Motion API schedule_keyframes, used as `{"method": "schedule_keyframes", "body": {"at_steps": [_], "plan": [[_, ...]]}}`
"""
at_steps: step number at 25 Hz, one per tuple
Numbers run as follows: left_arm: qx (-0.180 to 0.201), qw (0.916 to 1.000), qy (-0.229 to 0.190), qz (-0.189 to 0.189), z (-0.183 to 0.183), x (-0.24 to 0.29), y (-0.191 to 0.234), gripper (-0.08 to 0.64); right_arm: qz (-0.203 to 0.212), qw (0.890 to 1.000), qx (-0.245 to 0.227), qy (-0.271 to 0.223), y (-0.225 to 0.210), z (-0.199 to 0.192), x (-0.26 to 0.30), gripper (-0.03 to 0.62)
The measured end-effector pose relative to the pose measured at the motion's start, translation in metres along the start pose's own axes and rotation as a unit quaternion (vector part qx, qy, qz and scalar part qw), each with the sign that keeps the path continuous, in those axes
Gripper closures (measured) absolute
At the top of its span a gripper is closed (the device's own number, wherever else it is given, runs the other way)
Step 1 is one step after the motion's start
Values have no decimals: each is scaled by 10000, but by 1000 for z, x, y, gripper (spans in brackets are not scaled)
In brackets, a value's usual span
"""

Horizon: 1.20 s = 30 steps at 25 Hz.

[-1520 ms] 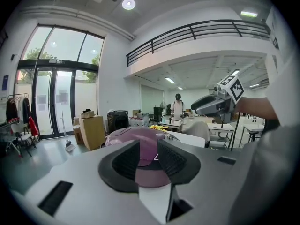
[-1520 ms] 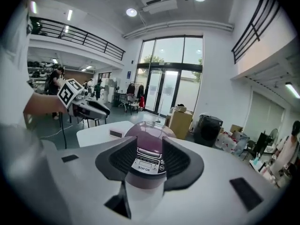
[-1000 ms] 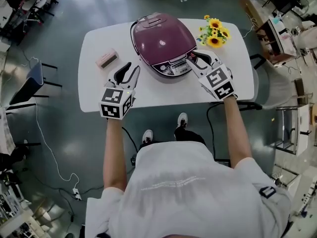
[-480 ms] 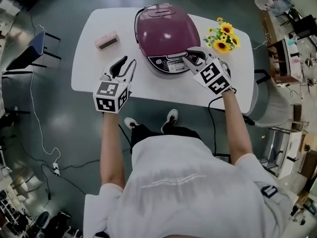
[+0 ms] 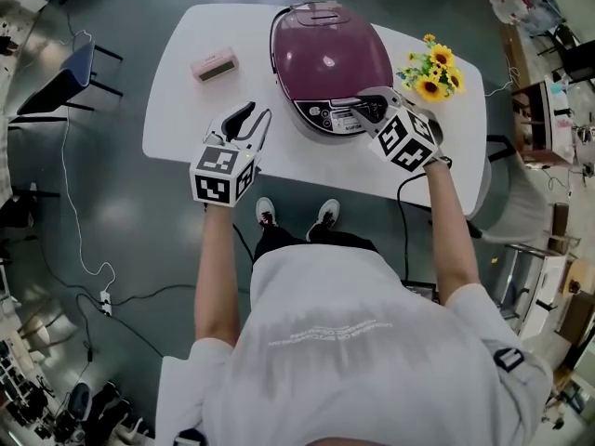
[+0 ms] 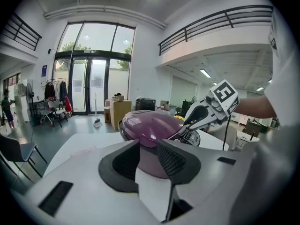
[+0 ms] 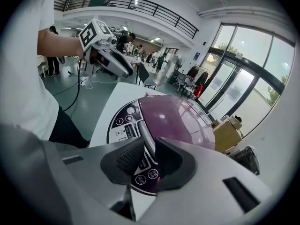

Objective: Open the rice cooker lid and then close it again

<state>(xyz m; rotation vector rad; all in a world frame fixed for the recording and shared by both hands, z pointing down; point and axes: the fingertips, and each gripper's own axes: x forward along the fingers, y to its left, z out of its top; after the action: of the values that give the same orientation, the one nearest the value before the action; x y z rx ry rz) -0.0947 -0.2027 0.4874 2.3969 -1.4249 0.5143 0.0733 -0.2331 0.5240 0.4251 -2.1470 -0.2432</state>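
Cooker point(image 5: 330, 59) — panel point(image 5: 337, 119) toward person point(image 5: 363, 342), long axis front-to-back

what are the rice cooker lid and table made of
Rice cooker lid: likely glossy purple plastic or coated metal; lights reflect as bright spots on it. Table: smooth matte white, perhaps laminate or painted board; no grain or glare shows.

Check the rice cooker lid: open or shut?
Shut. The purple lid lies flat and flush above the control panel; the left gripper view shows no gap under it either.
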Motion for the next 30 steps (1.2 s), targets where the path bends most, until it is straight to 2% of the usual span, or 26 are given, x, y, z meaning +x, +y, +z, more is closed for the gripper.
{"method": "schedule_keyframes", "body": {"at_steps": [6,14,23,30], "plan": [[5,9998,48,-184,-3,2,2,428,41,9998,-56,172,5,0,5,512],[31,9993,79,-368,-4,6,1,428,-133,9995,-161,226,6,-1,5,517],[85,9990,114,-424,-5,1,7,428,-171,9984,531,56,4,-2,5,526],[202,9986,81,-478,3,-2,10,428,-217,9966,797,71,3,0,5,526]]}}
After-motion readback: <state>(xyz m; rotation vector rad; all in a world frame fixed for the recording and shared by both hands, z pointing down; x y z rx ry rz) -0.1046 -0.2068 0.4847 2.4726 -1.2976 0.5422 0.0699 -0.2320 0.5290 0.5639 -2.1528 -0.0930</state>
